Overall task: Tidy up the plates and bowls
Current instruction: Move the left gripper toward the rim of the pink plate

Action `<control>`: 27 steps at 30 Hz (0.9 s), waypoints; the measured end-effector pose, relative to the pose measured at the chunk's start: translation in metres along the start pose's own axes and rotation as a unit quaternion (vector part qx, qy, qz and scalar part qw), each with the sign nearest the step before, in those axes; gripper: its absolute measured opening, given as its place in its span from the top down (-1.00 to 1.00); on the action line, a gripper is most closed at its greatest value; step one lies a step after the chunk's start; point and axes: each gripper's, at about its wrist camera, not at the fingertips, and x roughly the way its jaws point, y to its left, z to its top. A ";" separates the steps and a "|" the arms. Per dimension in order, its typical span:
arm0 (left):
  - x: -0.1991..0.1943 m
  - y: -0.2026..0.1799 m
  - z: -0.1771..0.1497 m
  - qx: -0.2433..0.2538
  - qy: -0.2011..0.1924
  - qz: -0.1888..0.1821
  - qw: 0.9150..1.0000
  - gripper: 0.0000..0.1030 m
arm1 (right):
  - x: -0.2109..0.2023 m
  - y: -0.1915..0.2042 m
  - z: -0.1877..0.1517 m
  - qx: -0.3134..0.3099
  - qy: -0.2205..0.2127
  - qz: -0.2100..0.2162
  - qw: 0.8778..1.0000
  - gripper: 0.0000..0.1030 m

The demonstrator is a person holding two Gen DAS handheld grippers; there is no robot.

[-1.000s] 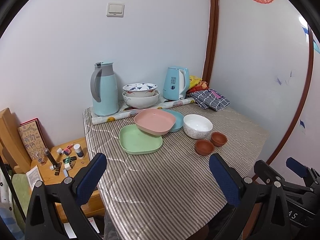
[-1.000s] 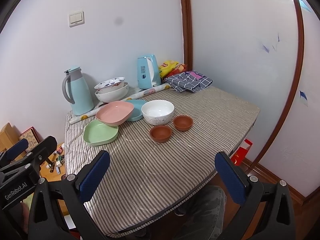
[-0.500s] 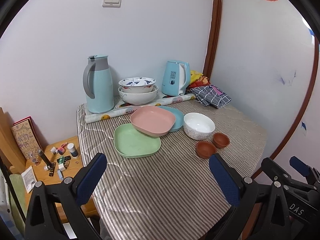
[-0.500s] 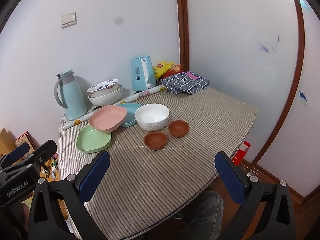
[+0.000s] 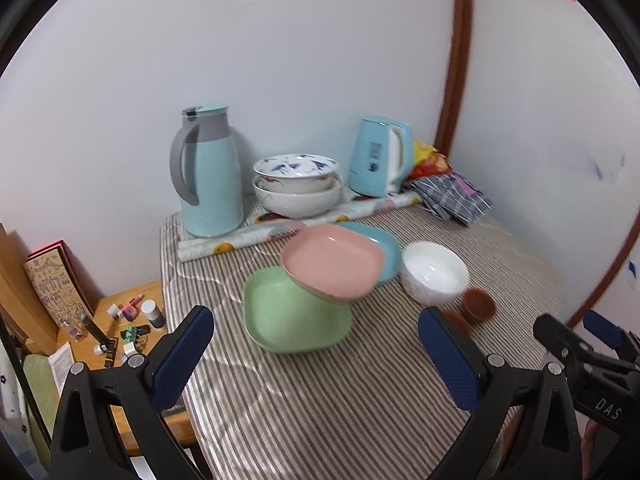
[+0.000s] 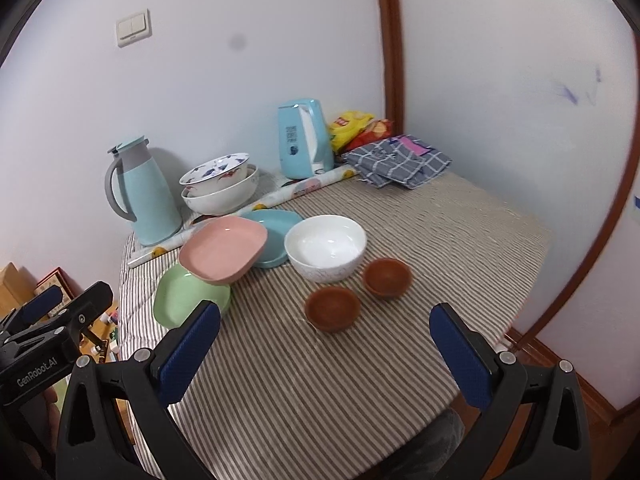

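Here, a table under a striped cloth point(image 6: 360, 380) fills both views, its near edge cut off by the frame and by the grippers. The white bowl point(image 6: 326, 246) near the middle serves as the landmark. Left of the white bowl sits a blue plate point(image 6: 276, 224), mostly hidden under a tilted pink plate point(image 6: 224, 248), which in turn overlaps a green plate point(image 6: 180, 300) lying nearer the camera. Behind the white bowl, at the wall, two patterned bowls point(image 6: 220, 184) are nested, with a pale blue thermos jug point(image 6: 144, 196) to their left and a blue kettle point(image 6: 304, 140) to their right. In front of the white bowl stand two small brown bowls point(image 6: 332, 306); in the left wrist view one of them is partly hidden behind a fingertip and blurred.

The left gripper point(image 5: 316, 356) is spread wide with nothing between its fingers, hanging above the cloth in front of the green plate. The right gripper point(image 6: 324, 356) is likewise spread wide and empty, in front of the brown bowls.

Compared with half a second ago, both cameras are closer to the dishes, which have not moved.
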 end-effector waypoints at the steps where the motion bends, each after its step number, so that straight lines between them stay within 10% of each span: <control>1: 0.006 0.003 0.004 -0.003 0.003 0.000 1.000 -1.00 | 0.007 0.002 0.004 -0.003 0.003 0.001 1.000 -1.00; 14: 0.096 0.043 0.022 -0.049 0.067 0.019 0.996 -0.98 | 0.100 0.037 0.040 -0.053 0.045 0.033 0.997 -0.94; 27: 0.175 0.041 0.043 -0.034 0.089 0.034 0.995 -0.71 | 0.195 0.060 0.074 -0.098 0.091 0.074 0.988 -0.23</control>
